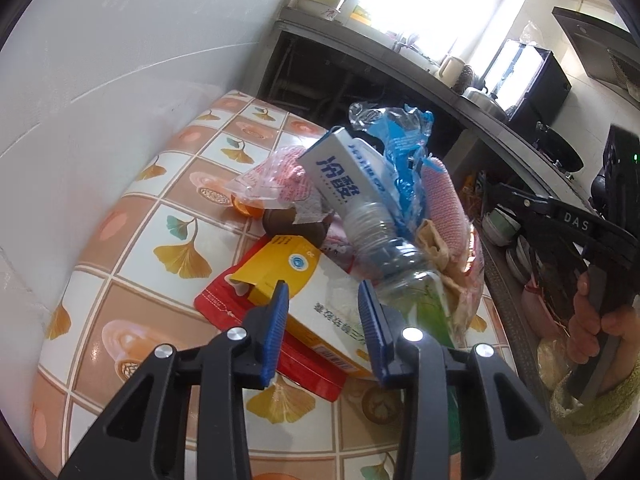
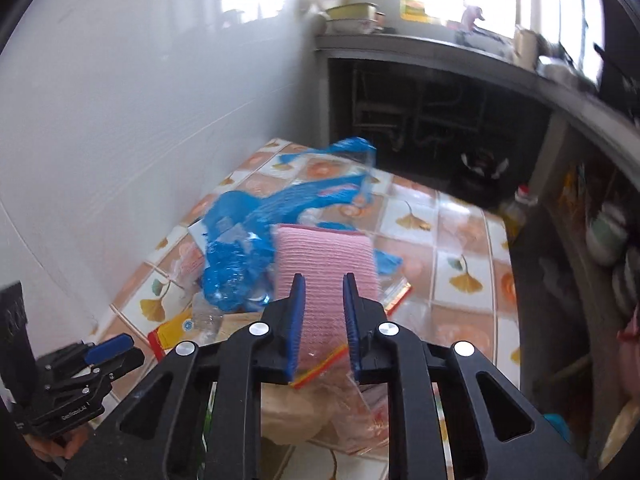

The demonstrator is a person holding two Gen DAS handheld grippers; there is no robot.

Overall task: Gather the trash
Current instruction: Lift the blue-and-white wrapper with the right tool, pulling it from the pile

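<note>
Kitchen light pours from the windows over a tiled tabletop [image 1: 168, 216] printed with ginkgo leaves, and the trash is heaped along its middle, against a white wall. At the heart of the heap a clear plastic bottle [image 1: 384, 240] lies slanted with a white and blue carton [image 1: 344, 172] propped on it, a blue plastic bag [image 2: 256, 240] crumpled over both, and a pink ribbed cloth [image 2: 324, 264] on the side nearer the counter. Lower down lie a white and yellow box [image 1: 320, 304] and a red packet [image 1: 296, 364]. The right gripper [image 2: 322, 312] has its blue pads drawn in narrow with the near edge of the pink cloth between them; whether they truly press it I cannot tell through the blur. The left gripper [image 1: 324, 320] hangs partly spread over the box, pinching nothing. Picking from the heap looks to be the step in hand. Next, I judge, a firm hold on the cloth is needed before lifting it clear of the bag, while the left jaws drop over the box edge.
</note>
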